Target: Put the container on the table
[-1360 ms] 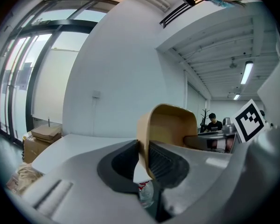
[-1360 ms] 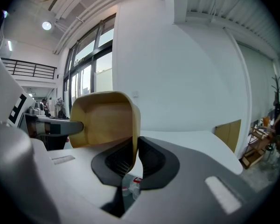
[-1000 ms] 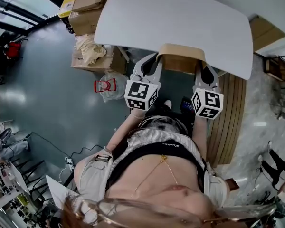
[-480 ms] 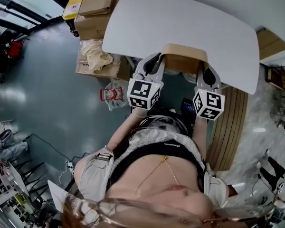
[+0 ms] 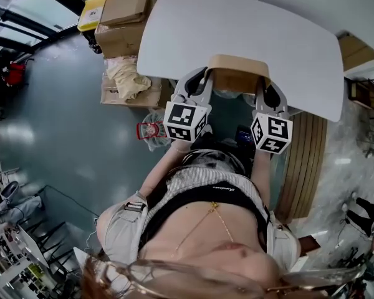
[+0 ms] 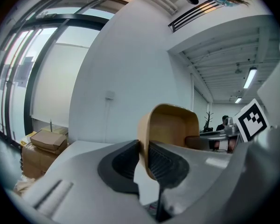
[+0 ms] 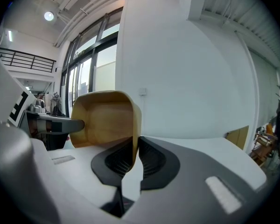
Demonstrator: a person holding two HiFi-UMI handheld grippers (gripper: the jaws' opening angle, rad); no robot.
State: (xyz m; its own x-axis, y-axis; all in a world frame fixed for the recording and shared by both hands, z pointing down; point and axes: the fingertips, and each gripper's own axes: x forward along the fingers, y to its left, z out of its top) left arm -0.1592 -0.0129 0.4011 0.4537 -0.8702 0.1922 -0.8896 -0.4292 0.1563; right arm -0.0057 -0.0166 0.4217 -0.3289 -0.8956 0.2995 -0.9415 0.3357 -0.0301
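A tan, round-cornered container is held in the air at the near edge of the white desk, carried between two tools. The left tool is clamped on the container's left wall, and the right tool is clamped on its right wall. The step in hand is judged to be the carry to the desk; the container is not yet set down. Next, it would need to be brought fully over the desk, lowered level until it rests, then released. No brand or readable writing is seen. Black-and-white square markers are shown on the cubes, and no legible print on the cardboard boxes left of the desk.
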